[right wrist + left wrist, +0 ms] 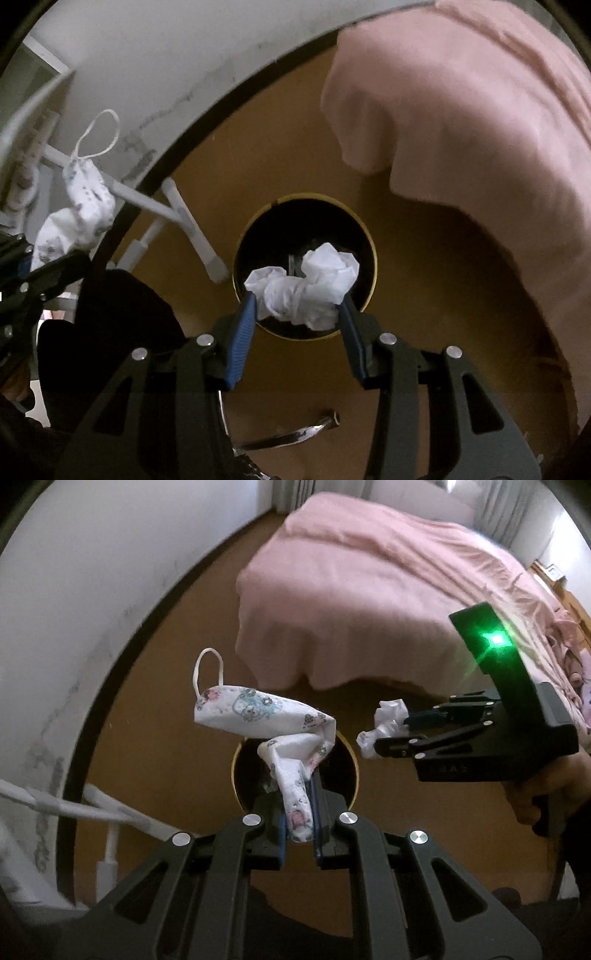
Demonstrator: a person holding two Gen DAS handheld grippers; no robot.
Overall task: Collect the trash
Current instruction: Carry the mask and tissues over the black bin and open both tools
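Our left gripper (299,805) is clamped nearly shut on the tail of a printed face mask (258,716); the rest of the mask flops up and leftward from its fingertips, ear loop on top. Straight ahead and below sits the round bin (352,775), its dark mouth under the pinched end. To the right, our right gripper (297,306) holds a crumpled tissue (306,288) between half-closed blue pads (242,332), also over the bin's opening (365,236). We judge this the drop-off step: both pieces hang above the mouth. Next we need to spread each pair of fingers and watch that the mask's overhanging body falls inside the rim.
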